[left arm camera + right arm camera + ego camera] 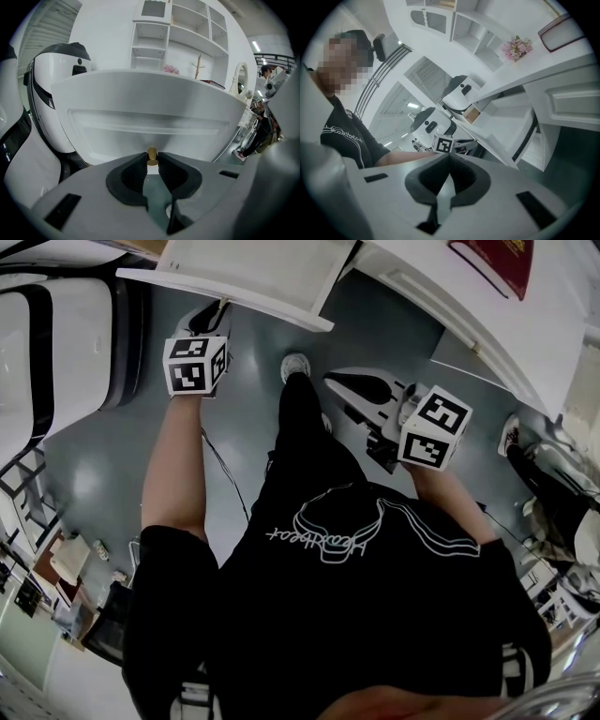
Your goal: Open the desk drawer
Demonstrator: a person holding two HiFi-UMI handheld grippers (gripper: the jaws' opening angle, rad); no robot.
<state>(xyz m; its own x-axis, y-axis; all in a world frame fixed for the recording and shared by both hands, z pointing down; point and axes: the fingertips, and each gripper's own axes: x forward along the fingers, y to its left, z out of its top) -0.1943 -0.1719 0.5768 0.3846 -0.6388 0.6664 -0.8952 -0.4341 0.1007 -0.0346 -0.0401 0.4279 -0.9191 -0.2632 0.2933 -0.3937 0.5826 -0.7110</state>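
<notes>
Surface sits top right in head view. Drawer juts out from it, looks already part open.

Drawer front: wide rigid white panel, probably light and riding on slides. Best guess: wants steady straight pull, no twisting.

Only handhold is small brass knob at centre; smooth, could slip.

Left tongs narrow, pads clamped on knob.

Right tongs closed on nothing, off to side, well apart from drawer.
</notes>
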